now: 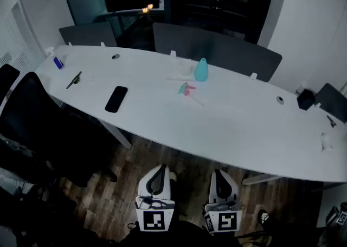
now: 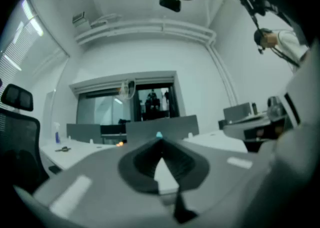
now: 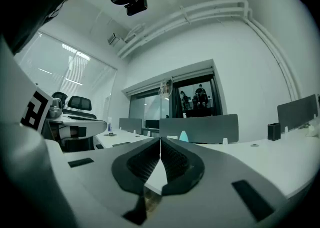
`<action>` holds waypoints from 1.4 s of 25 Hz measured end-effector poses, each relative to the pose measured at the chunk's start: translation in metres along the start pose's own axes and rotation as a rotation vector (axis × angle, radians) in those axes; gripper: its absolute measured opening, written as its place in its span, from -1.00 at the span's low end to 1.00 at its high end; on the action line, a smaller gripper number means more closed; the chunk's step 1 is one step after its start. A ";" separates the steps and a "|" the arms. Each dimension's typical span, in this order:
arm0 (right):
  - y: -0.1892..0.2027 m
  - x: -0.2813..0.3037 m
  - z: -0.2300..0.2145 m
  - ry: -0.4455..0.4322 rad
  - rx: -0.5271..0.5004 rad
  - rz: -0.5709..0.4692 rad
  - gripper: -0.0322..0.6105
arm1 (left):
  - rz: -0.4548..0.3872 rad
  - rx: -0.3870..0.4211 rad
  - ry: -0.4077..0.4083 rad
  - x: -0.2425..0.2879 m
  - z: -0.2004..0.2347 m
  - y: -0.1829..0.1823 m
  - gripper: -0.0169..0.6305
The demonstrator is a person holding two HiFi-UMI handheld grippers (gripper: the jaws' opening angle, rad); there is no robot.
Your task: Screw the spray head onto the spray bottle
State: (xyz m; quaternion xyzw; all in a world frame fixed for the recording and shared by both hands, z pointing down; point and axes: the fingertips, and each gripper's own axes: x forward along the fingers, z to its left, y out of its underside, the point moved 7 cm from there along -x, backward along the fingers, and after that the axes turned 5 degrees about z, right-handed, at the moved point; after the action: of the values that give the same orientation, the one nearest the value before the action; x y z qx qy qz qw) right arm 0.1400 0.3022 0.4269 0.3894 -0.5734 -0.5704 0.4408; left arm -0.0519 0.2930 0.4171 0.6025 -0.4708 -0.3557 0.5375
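White table [image 1: 233,132], spray bottle [image 1: 201,70] and spray head [image 1: 186,89] well beyond both clenched hand-held grippers [image 1: 161,168] [image 1: 218,172].

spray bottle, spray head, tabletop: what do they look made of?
The spray bottle looks like smooth teal plastic, one even moulded colour. The spray head lying near it is probably plastic too, teal with pink parts; too small to judge finish. The table has a flat white matte top, no grain or glare: likely laminate or painted board.
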 end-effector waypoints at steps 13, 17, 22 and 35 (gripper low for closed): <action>-0.011 0.216 -0.035 0.057 -0.031 0.046 -0.88 | -0.036 -0.041 0.086 0.212 0.103 -0.001 -0.93; -0.010 0.277 -0.052 0.070 -0.081 0.087 -0.88 | -0.047 -0.053 0.115 0.269 0.128 0.001 -0.93; 0.010 0.334 -0.064 -0.029 -0.183 0.288 -0.88 | -0.024 -0.032 0.161 0.308 0.136 0.010 -0.93; 0.073 0.414 -0.072 -0.334 -0.506 0.820 -0.61 | 0.044 -0.059 0.090 0.330 0.145 0.013 -0.93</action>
State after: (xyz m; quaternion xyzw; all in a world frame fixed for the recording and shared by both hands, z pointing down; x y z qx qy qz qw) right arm 0.0846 -0.1094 0.5220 -0.0829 -0.5856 -0.5258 0.6113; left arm -0.0898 -0.0659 0.4312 0.5914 -0.4487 -0.3301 0.5831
